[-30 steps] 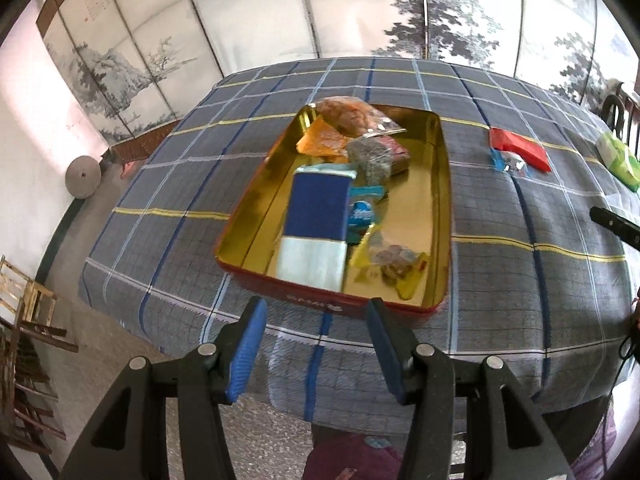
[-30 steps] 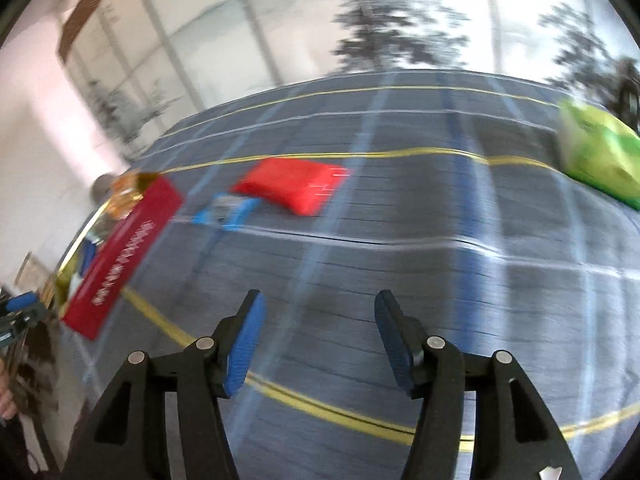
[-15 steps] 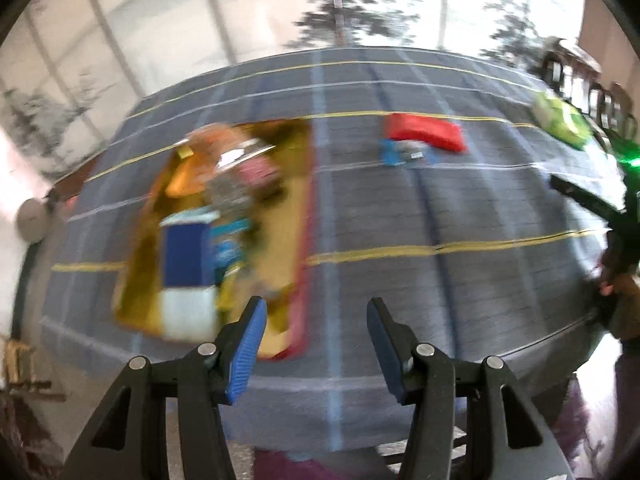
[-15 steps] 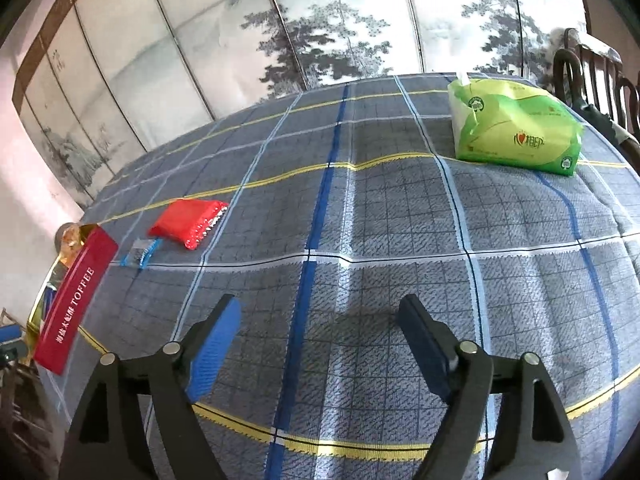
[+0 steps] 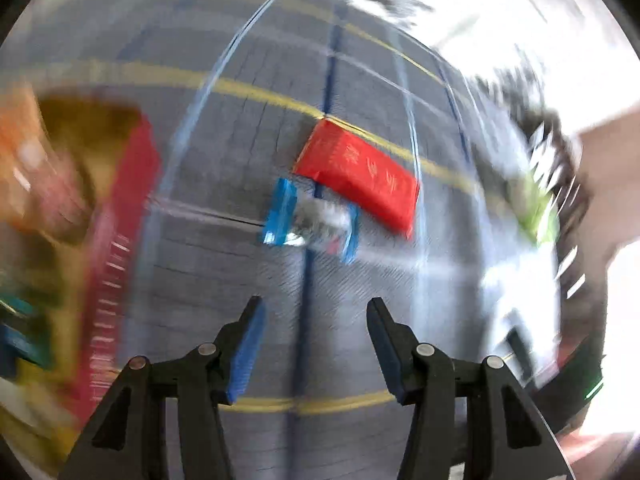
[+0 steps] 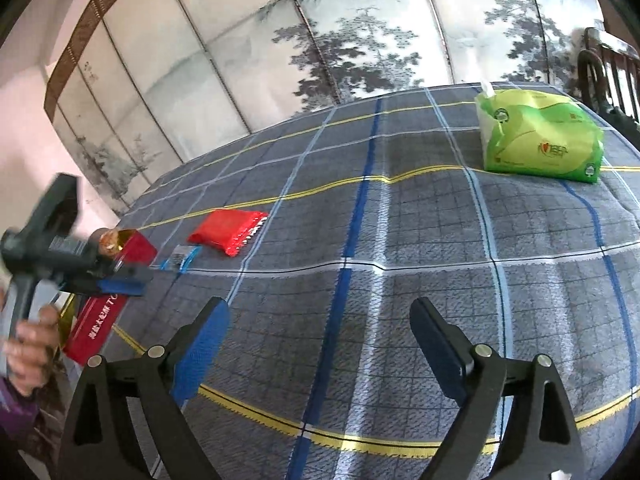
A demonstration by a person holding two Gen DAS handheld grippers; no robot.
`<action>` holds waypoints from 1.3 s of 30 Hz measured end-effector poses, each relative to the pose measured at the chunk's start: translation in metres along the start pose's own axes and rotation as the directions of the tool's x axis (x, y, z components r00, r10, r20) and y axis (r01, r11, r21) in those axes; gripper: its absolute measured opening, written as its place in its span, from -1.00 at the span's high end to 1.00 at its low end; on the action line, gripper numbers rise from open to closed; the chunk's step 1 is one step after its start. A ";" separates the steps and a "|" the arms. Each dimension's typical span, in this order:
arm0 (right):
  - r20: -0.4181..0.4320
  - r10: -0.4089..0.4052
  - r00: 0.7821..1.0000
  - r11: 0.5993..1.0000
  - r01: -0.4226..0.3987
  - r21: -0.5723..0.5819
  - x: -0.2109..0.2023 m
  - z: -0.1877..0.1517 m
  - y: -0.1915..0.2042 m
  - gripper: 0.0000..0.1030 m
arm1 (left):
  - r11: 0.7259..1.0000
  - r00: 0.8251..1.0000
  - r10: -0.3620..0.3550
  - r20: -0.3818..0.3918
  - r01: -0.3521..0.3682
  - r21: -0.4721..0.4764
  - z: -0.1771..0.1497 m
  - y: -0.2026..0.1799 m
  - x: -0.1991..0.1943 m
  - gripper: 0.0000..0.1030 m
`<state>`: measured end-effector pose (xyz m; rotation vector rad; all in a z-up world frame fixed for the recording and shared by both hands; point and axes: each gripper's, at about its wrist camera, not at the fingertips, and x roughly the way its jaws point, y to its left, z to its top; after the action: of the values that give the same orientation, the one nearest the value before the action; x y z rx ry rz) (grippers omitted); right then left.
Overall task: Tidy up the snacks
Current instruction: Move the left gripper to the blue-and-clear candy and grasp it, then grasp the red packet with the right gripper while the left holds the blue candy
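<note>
Our left gripper (image 5: 314, 344) hangs part-open and empty just short of the blue-ended snack packet (image 5: 310, 222), which touches the red snack packet (image 5: 358, 174) beside the toffee tin (image 6: 100, 316). Our right gripper (image 6: 320, 344) has just been opening, nothing between its jaws.

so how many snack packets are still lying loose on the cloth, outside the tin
2: a red packet and, just beside it toward the tin, a small clear packet with blue ends. None seems hidden.
</note>
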<state>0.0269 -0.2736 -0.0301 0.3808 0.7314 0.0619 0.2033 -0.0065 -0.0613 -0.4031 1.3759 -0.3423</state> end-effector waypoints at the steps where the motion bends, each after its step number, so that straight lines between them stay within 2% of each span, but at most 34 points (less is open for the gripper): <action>1: 0.005 0.012 1.000 1.000 -0.012 0.000 -0.001 0.000 0.000 -0.75 | 0.998 0.999 -0.032 -0.004 0.031 -0.061 0.006 0.004 0.004 -0.03; 2: 0.009 0.021 1.000 1.000 -0.021 0.001 -0.001 0.000 -0.001 -0.76 | 0.993 1.000 -0.023 -0.002 0.022 -0.120 0.015 0.006 0.008 -0.03; 4: 0.016 0.037 0.999 0.999 -0.037 0.001 -0.003 0.000 -0.002 -0.77 | 0.986 1.000 0.011 0.007 -0.010 -0.164 0.024 0.006 0.012 -0.03; 7: 0.022 0.059 0.998 0.998 -0.059 -0.004 -0.005 -0.001 -0.002 -0.79 | 0.976 0.998 0.053 -0.019 -0.055 -0.212 0.038 0.002 0.023 -0.03; 12: 0.030 0.087 0.996 0.996 -0.087 -0.010 -0.006 0.001 -0.002 -0.83 | 0.958 0.993 0.117 -0.007 -0.115 -0.261 0.051 -0.012 0.033 -0.03; 15: 0.036 0.101 0.994 0.995 -0.101 -0.011 -0.008 0.001 -0.002 -0.86 | 0.954 0.984 0.177 -0.025 -0.178 -0.240 0.055 -0.026 0.040 -0.03; 20: 0.046 0.111 0.993 0.994 -0.111 -0.002 -0.010 0.001 -0.005 -0.89 | 0.948 0.958 0.288 -0.013 -0.287 -0.136 0.049 -0.043 0.046 -0.03; 25: 0.043 0.106 0.993 0.994 -0.107 0.010 -0.009 0.003 -0.007 -0.90 | 0.952 0.955 0.294 0.034 -0.290 -0.102 0.042 -0.047 0.046 -0.02; 26: 0.043 0.104 0.994 0.994 -0.104 0.011 -0.009 0.003 -0.007 -0.90 | 0.955 0.958 0.284 0.044 -0.279 -0.104 0.042 -0.048 0.046 0.04; 27: 0.043 0.100 0.994 0.995 -0.101 0.013 -0.008 0.004 -0.007 -0.90 | 0.953 0.955 0.291 0.052 -0.285 -0.100 0.042 -0.047 0.045 0.22; 28: 0.041 0.097 0.994 0.995 -0.098 0.015 -0.007 0.004 -0.007 -0.90 | 0.955 0.955 0.291 0.051 -0.287 -0.073 0.042 -0.047 0.045 0.48; 29: 0.039 0.095 0.995 0.995 -0.095 0.016 -0.007 0.004 -0.007 -0.90 | 0.959 0.958 0.281 0.050 -0.278 -0.052 0.041 -0.044 0.044 0.49; 32: 0.032 0.081 0.996 0.996 -0.082 0.030 -0.005 0.005 -0.008 -0.90 | 0.968 0.967 0.247 0.057 -0.243 -0.066 0.029 -0.035 0.037 0.52; 34: -0.007 0.090 0.996 0.995 -0.089 0.036 0.002 0.009 -0.008 -0.90 | 0.969 0.964 0.246 0.097 -0.242 -0.047 0.016 -0.031 0.029 0.53; 36: -0.047 0.107 0.993 0.993 -0.109 -0.035 0.011 0.017 0.003 -0.86 | 0.980 0.974 0.200 0.109 -0.199 -0.017 -0.002 -0.027 0.024 0.53; 39: -0.090 0.133 0.987 0.976 -0.146 -0.161 0.029 0.035 0.027 -0.83 | 0.979 0.972 0.198 0.127 -0.203 0.032 -0.023 -0.023 0.019 0.53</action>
<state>0.0741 -0.2540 -0.0149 0.2698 0.7704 0.2709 0.1837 -0.0370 -0.0708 -0.2413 1.2735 -0.1782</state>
